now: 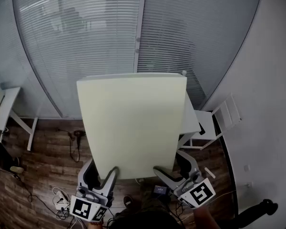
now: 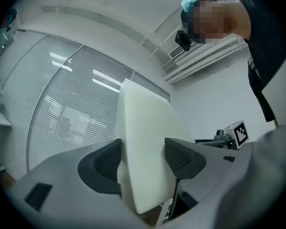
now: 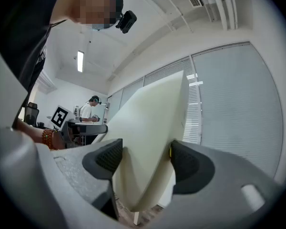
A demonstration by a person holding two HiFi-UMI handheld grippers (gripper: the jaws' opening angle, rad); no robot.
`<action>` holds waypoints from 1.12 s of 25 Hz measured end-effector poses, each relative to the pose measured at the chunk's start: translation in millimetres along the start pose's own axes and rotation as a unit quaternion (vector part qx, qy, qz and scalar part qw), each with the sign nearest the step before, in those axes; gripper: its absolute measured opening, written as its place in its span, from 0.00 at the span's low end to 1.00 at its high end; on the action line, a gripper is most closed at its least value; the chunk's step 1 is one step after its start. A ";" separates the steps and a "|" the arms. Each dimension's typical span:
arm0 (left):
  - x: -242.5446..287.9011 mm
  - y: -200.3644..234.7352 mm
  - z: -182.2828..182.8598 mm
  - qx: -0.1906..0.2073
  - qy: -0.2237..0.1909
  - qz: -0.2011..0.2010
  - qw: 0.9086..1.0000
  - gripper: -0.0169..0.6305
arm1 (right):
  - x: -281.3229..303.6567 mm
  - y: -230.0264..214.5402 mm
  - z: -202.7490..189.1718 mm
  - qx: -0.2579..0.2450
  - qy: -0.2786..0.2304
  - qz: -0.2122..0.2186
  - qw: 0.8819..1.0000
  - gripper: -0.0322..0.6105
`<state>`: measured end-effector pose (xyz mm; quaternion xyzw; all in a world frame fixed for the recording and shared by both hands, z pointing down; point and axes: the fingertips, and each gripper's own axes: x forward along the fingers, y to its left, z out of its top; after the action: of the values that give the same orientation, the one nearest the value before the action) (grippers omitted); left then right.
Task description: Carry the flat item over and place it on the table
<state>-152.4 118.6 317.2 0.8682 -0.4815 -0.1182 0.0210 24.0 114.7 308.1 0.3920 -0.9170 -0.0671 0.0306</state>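
Observation:
A large flat pale-cream foam board (image 1: 132, 123) is held up in front of me, tilted away, above the wooden floor. My left gripper (image 1: 106, 176) is shut on its near left edge, and my right gripper (image 1: 165, 173) is shut on its near right edge. In the left gripper view the board (image 2: 145, 128) stands edge-on between the dark pads of the left gripper (image 2: 143, 159), which press on both faces. In the right gripper view the board (image 3: 150, 123) likewise fills the gap of the right gripper (image 3: 146, 159). A white table (image 1: 190, 114) shows just behind the board's right side, mostly hidden.
Glass walls with closed blinds (image 1: 86, 37) stand ahead. Another white table (image 1: 4, 106) is at the far left, a white stand (image 1: 213, 124) at the right. Cables and a power strip (image 1: 61, 199) lie on the wooden floor (image 1: 47, 161). A seated person (image 3: 89, 109) works far off.

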 end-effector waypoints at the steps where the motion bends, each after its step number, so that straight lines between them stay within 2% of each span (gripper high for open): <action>1: -2.2 0.1 0.6 -0.002 -0.003 0.000 1.000 0.46 | -0.2 1.5 1.1 0.009 -0.002 0.005 1.000 0.54; 5: -9.5 2.3 1.3 -0.004 -0.002 -0.011 1.000 0.46 | 0.7 6.6 3.0 0.030 -0.008 0.015 0.999 0.55; 17: -37.4 17.3 -4.4 -0.005 0.015 -0.025 1.000 0.46 | 7.6 37.3 -1.6 0.022 -0.002 0.005 1.000 0.55; 28: -7.9 38.0 -15.4 -0.019 0.023 -0.033 0.999 0.46 | 31.5 14.8 -9.7 0.020 0.012 -0.008 1.000 0.55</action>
<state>-184.5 103.7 339.4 0.8856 -0.4496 -0.1076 0.0443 -7.3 101.2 320.0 0.4005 -0.9146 -0.0442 0.0329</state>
